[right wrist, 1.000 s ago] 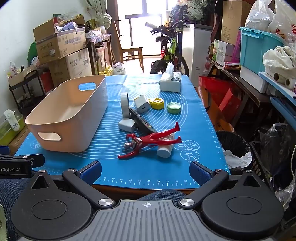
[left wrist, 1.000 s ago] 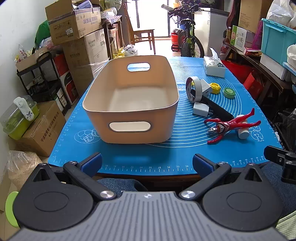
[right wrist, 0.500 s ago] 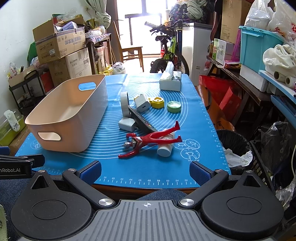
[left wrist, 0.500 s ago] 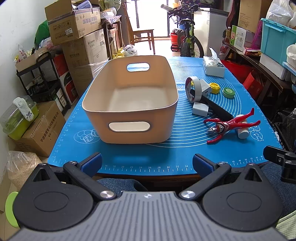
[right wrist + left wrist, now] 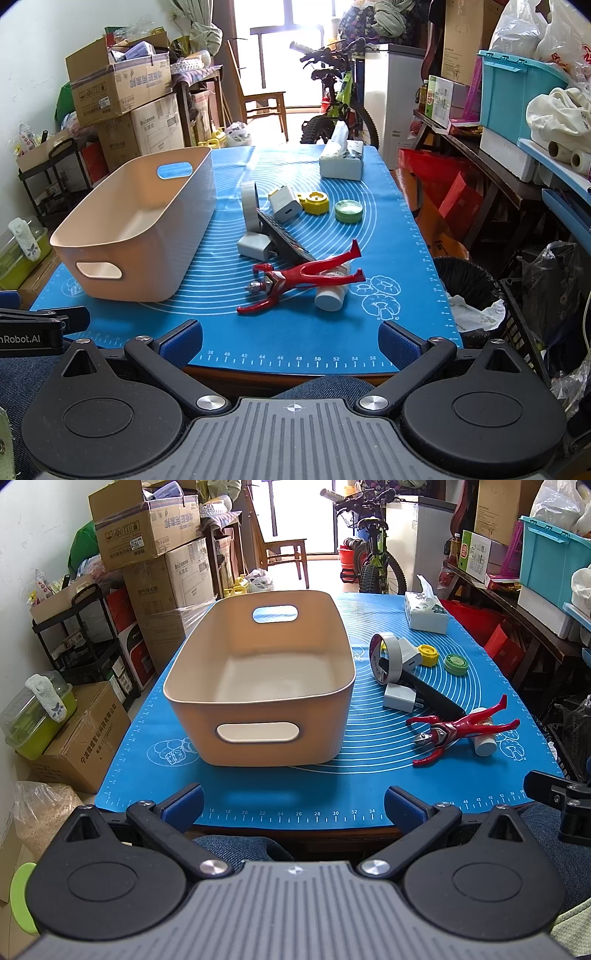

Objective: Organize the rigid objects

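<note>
A big peach plastic bin (image 5: 258, 686) with a cut-out handle at each end sits on the blue mat (image 5: 258, 794) that covers the table, and nothing is inside it. The left gripper (image 5: 293, 801) hangs low at the near edge of the table, at 6 o'clock from the bin, with its two blue fingertips (image 5: 184, 801) spread wide and nothing between them. The right gripper (image 5: 290, 338) is also at the near edge, its blue pads (image 5: 397, 341) wide apart and holding nothing. The toys and bits lie in a bunch at 3 o'clock from the bin. A red and silver plastic hero figure (image 5: 299, 278) lies flat, with its legs resting over a small white bottle (image 5: 330, 295) on its side. At 11 o'clock from the figure, a black remote (image 5: 282, 238) leans up against a grey roll of tape (image 5: 251, 206) that stands on its edge. A white charger block (image 5: 253, 247) lies just beside the remote, touching it. Another white charger block (image 5: 282, 205), a yellow round cap (image 5: 314, 202) and a green round lid (image 5: 348, 211) lie in a row past the tape. A white tissue box (image 5: 341, 164) sits at the far end, at 12 o'clock. A person's knees in blue jeans (image 5: 236, 847) show under the table edge.
</note>
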{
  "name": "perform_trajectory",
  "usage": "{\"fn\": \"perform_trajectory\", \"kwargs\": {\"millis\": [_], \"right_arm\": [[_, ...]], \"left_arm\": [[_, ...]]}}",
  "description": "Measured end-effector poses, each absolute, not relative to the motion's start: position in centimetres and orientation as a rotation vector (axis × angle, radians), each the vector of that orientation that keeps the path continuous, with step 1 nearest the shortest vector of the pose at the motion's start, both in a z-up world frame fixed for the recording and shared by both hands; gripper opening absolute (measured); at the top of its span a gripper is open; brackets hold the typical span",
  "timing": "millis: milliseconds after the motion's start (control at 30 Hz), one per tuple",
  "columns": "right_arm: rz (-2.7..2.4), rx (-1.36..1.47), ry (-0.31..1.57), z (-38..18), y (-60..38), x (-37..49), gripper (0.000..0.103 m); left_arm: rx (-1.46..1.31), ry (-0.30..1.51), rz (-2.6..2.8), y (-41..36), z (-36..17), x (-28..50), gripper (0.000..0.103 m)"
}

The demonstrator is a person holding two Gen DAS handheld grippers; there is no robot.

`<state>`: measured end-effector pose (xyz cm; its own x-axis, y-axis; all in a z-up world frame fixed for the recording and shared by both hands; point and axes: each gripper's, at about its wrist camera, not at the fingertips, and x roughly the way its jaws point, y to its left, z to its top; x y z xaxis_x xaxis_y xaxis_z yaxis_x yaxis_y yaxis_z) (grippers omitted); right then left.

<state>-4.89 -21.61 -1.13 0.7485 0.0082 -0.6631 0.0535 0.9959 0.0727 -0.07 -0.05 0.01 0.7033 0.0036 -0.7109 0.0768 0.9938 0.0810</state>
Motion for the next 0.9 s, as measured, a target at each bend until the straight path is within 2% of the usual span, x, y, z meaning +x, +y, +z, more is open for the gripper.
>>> {"fn": "perform_trajectory", "kwargs": {"millis": [900], "right_arm": [[-0.02, 0.097, 0.731, -1.69, -21.52, -4.73, 0.1]], "left_arm": [[0.107, 0.789, -0.041, -0.04, 0.02, -0.09, 0.102]]}}
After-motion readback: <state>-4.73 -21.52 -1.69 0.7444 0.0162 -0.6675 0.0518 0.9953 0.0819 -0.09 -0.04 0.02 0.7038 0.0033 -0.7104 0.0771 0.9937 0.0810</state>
